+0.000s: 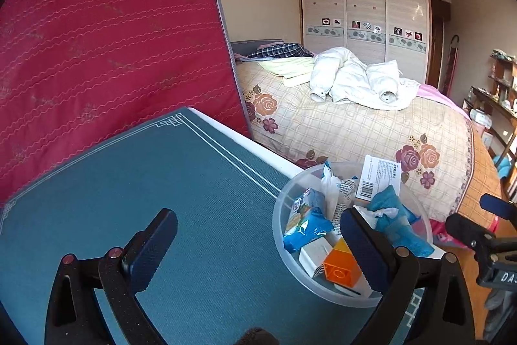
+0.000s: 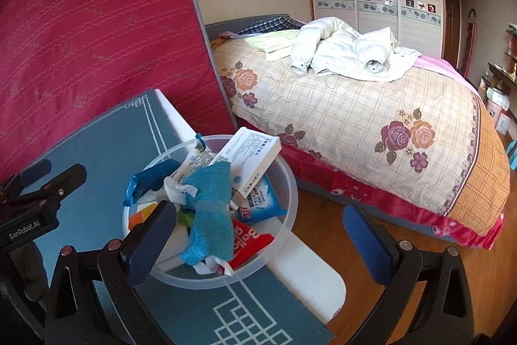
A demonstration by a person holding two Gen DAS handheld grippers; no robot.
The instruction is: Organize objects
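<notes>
On the teal-matted counter, near its 3 o'clock edge, a clear round tub is sitting heaped with small things: a white box leaning across the top toward 1 o'clock, a teal cloth bundle draped over the middle, a blue wipes packet and a red packet lying beneath, an orange block showing at the near side. The objects are already lying gathered in the tub; whether this is the sorting finished or a full tub waiting to be emptied, the scene is fitting both, so no next move is settling itself. The left claw is standing wide and holding nothing, its right finger overlapping the tub's rim at 5 o'clock. The right claw is also gaping wide and empty, its left finger crossing the tub's near wall. Lower layers in the tub are staying hidden, and packet print is too small to read. A bed is lying beyond, toward 2 o'clock
</notes>
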